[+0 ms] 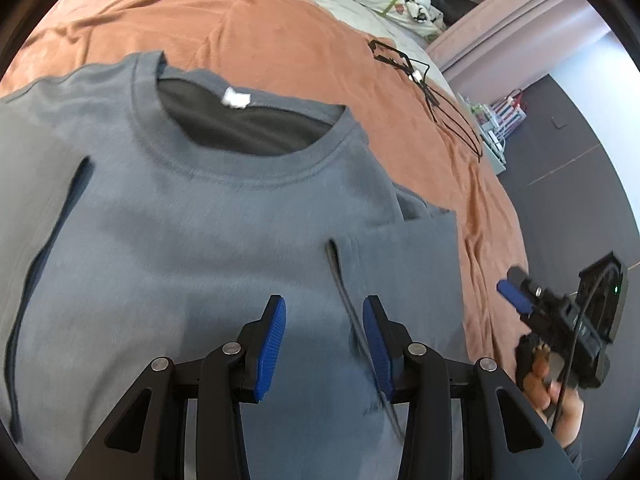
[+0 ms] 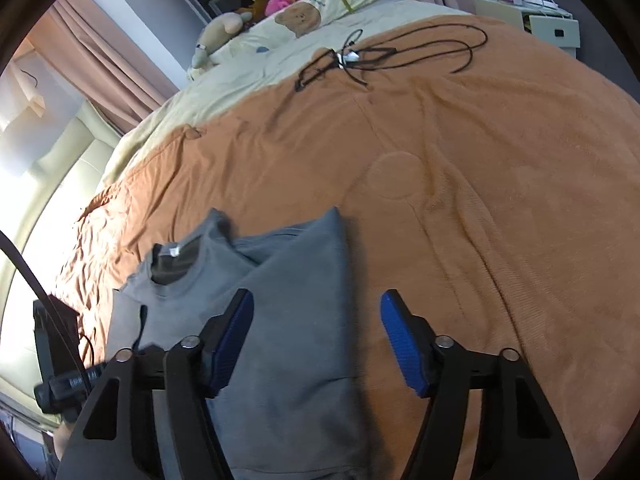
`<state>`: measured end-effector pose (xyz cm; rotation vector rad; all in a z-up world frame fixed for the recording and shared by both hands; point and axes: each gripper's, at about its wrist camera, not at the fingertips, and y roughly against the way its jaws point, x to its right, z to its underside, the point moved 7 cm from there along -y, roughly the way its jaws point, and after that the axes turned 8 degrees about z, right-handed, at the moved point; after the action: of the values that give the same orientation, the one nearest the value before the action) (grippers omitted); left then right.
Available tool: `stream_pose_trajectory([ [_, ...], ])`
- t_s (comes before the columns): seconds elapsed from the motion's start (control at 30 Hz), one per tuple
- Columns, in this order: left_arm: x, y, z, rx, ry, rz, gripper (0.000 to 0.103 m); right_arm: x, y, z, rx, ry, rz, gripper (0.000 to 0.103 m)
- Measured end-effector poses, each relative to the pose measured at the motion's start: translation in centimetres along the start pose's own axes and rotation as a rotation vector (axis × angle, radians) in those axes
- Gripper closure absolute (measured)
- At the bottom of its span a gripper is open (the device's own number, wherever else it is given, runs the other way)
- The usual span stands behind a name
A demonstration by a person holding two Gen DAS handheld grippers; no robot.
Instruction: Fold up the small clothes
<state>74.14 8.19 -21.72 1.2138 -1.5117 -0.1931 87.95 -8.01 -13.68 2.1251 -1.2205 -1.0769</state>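
Left view: shirt's white neck label, right view: bedside cabinet

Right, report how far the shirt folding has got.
Done: the grey shirt lies on the orange blanket with one side already folded over its body. In hand: nothing; the left gripper and right gripper hover open above it. Left: the other side and the final fold.

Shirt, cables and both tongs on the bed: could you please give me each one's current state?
Shirt: flat on the blanket, both sides folded in.
Cables: tangled, lying loose.
Left tongs: open, empty, above the shirt.
Right tongs: open, empty.
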Motion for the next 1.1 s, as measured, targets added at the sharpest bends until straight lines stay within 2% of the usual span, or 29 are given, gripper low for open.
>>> stream_pose_trajectory([
  [0.1, 0.4, -1.2, -1.0, -0.003, -0.022, -0.018, 0.056, 0.1, -0.7, -0.1, -0.012, 0.017, 0.011, 0.044],
  [0.27, 0.5, -3.5, -1.9, -0.023, -0.047, -0.039, 0.056, 0.0, -2.8, -0.2, -0.049, 0.036, 0.027, 0.056],
  [0.43, 0.9, -5.2, -2.3, -0.044, -0.103, -0.061, 0.056, -0.2, -4.9, -1.4, -0.069, 0.052, 0.039, 0.057],
  [0.5, 0.8, -5.7, -2.3, -0.048, -0.097, -0.050, 0.056, -0.5, -5.8, -2.0, -0.076, 0.062, 0.044, 0.057],
  [0.57, 0.7, -5.9, -2.3, -0.048, -0.102, -0.055, 0.060, -0.9, -6.8, -2.5, -0.084, 0.068, 0.045, 0.061],
  [0.63, 0.8, -6.0, -2.3, -0.048, -0.114, -0.054, 0.074, -1.5, -8.0, -2.9, -0.099, 0.083, 0.047, 0.065],
  [0.7, 0.8, -6.1, -2.3, -0.057, -0.117, -0.047, 0.081, -1.7, -9.1, -3.4, -0.109, 0.101, 0.059, 0.070],
  [0.8, 0.9, -6.2, -2.2, -0.056, -0.128, -0.037, 0.095, -2.1, -10.3, -3.9, -0.125, 0.107, 0.065, 0.085],
  [0.83, 0.9, -6.3, -2.2, -0.057, -0.133, -0.036, 0.096, -2.1, -10.3, -4.1, -0.117, 0.112, 0.074, 0.094],
  [0.87, 1.1, -6.3, -2.1, -0.057, -0.141, -0.037, 0.096, -2.1, -10.2, -4.3, -0.104, 0.117, 0.088, 0.098],
  [1.1, 3.3, -6.0, -2.7, -0.029, -0.180, 0.018, 0.098, -2.1, -7.6, -5.3, 0.011, 0.163, 0.212, 0.100],
])
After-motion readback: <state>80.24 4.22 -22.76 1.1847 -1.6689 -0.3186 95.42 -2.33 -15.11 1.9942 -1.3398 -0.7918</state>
